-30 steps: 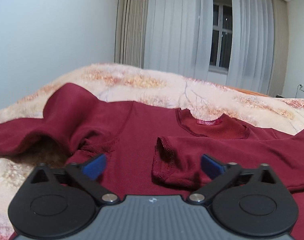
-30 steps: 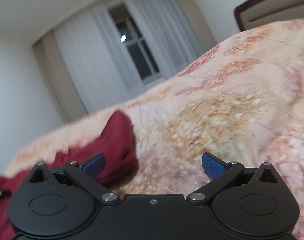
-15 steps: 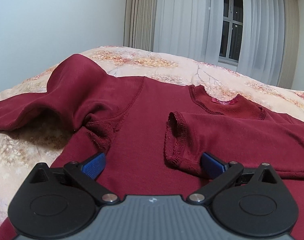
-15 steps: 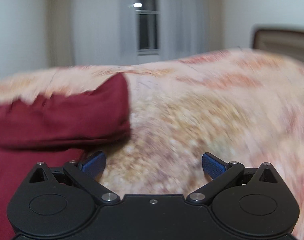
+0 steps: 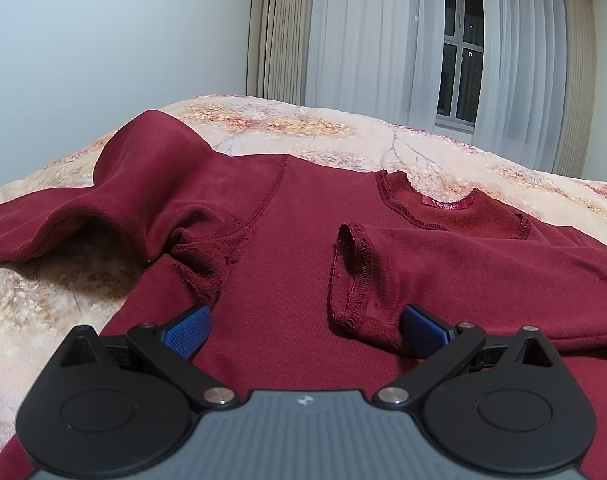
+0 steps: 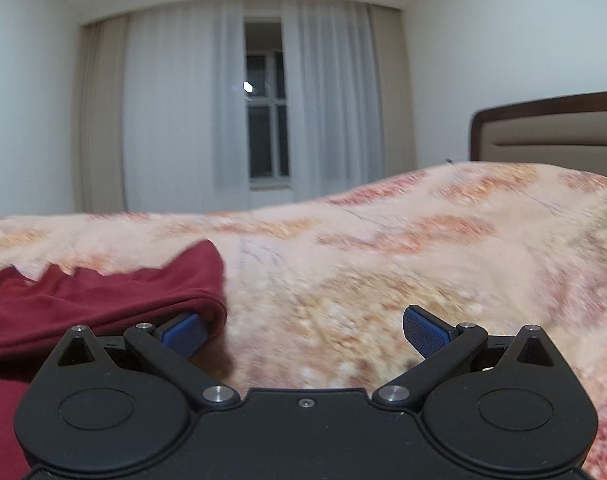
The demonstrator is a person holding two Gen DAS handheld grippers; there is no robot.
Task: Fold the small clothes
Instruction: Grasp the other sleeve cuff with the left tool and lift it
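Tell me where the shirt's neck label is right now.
In the left wrist view, the red neck label sits inside the collar of the maroon shirt, right of centre, just beyond the folded-in sleeve's cuff.

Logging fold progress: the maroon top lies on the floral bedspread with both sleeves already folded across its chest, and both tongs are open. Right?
Not quite. The left wrist view shows only one sleeve folded across the maroon top; the other sleeve is still spread out on the floral bedspread. The rest holds.
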